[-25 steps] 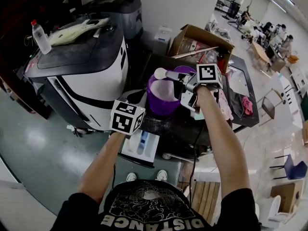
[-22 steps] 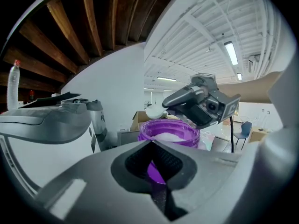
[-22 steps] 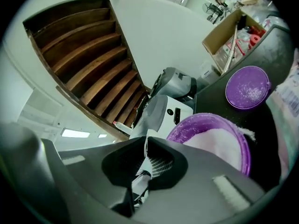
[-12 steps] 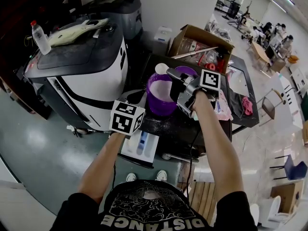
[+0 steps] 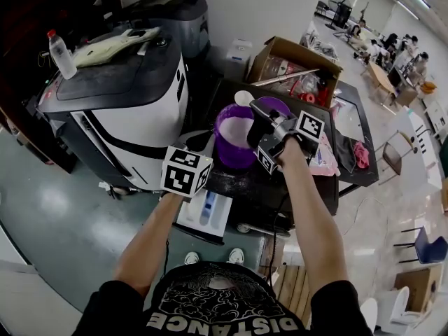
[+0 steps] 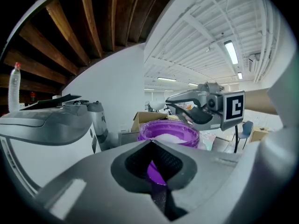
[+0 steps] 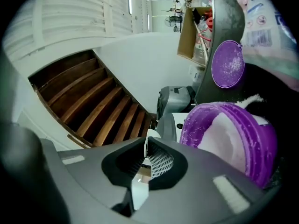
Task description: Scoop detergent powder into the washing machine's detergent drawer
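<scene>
A purple tub (image 5: 233,140) of white powder stands on a dark table beside the white washing machine (image 5: 122,100). My right gripper (image 5: 259,121) is shut on the handle of a white scoop (image 5: 243,98), whose bowl is raised over the tub's far rim. In the right gripper view the scoop (image 7: 152,138) shows just past the shut right gripper (image 7: 145,146), with the tub (image 7: 229,134) at its right. The left gripper (image 5: 190,161) hovers above the pulled-out detergent drawer (image 5: 206,214). In the left gripper view that gripper (image 6: 152,143) is shut with nothing in it and faces the tub (image 6: 169,133).
The tub's purple lid (image 7: 227,64) lies behind it. An open cardboard box (image 5: 294,65) stands at the table's back. A plastic bottle (image 5: 61,53) and a pale bag rest on the machine top. A detergent bag (image 5: 325,156) and pink cloth (image 5: 359,152) lie to the right.
The right gripper has turned and drawn slightly toward me and to the right, and the scoop's bowl has risen toward the tub's far rim. The left gripper has stayed put.
</scene>
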`<state>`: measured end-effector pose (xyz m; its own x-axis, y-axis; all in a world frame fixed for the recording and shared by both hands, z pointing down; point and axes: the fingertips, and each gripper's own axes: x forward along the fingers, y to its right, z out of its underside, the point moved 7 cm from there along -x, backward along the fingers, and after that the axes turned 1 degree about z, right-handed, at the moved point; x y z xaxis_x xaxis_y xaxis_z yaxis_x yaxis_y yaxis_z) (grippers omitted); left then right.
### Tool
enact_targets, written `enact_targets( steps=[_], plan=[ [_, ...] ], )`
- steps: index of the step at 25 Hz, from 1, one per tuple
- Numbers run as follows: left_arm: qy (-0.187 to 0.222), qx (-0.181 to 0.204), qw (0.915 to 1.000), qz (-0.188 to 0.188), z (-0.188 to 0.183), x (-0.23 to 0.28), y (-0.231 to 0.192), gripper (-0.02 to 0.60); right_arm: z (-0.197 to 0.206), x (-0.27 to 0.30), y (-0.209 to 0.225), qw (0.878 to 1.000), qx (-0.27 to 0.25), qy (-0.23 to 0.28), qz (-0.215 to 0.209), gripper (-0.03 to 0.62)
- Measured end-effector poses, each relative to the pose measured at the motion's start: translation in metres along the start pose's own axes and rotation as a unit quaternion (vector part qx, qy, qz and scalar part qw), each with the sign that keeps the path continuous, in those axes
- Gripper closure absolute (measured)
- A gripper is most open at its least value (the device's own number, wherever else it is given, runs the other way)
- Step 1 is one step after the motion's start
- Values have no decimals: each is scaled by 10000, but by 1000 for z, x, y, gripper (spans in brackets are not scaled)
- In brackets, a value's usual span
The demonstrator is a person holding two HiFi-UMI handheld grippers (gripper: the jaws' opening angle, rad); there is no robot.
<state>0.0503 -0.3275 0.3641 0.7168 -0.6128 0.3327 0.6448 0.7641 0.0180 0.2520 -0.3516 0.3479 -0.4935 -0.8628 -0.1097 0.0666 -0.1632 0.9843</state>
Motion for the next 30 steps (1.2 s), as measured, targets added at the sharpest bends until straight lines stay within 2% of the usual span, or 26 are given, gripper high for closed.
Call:
enact_targets(
  steps=[7,17,30],
  plan=[
    [90,-29,10000,-29,-1,-1,-1,572,4,-6,8,9982,299,516,-24,559],
    [132,-75,9999,56,-2,-2,-6,572,12,-11,7,9960,341,824,-41,559],
    [143,11,9989,439,8,-8,-15,572,36,-30,7,9891,334,1429,-118,559]
  ],
)
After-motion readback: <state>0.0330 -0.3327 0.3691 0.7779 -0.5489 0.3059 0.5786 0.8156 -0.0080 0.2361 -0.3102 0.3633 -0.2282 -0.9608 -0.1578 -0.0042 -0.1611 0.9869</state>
